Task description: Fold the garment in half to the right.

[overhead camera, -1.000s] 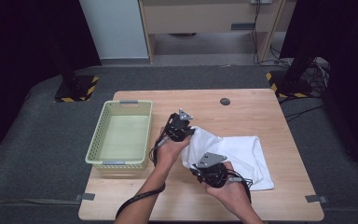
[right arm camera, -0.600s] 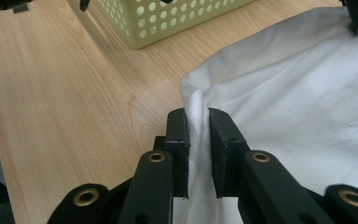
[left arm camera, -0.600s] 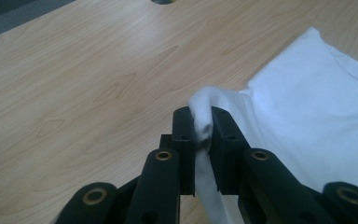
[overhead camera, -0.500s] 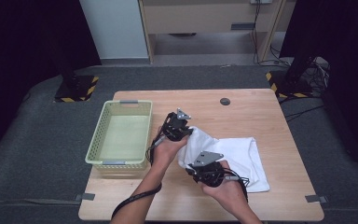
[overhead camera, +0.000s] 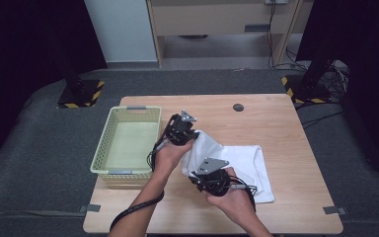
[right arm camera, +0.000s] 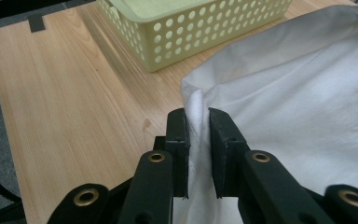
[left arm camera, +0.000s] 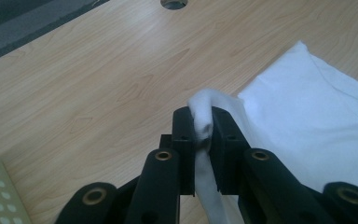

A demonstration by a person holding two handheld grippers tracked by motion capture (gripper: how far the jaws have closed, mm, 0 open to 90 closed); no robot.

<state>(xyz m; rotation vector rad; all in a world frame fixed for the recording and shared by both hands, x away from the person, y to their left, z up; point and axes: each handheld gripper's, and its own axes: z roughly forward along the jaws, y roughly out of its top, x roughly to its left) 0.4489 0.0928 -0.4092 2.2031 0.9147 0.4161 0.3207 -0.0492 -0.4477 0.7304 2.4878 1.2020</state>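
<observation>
From the high view, the left gripper (overhead camera: 193, 134) and the right gripper (overhead camera: 201, 178) each held the near-left edge of a white cloth (overhead camera: 246, 163) lying on the wooden table (overhead camera: 276, 123), just right of the pale green perforated basket (overhead camera: 123, 143). That edge was raised off the tabletop while the rest lay flat. The step in hand looked like a fold of the cloth.

In the left gripper view, the jaws were pressed together on a bunched corner of the cloth (left arm camera: 204, 112), lifted above the table.

In the right gripper view, the jaws pinched another stretch of the cloth's edge (right arm camera: 196, 116), with the basket (right arm camera: 205, 28) beyond.

The next move probably called for carrying both pinched points across together, level and taut, so the raised edge landed squarely on the far side.
</observation>
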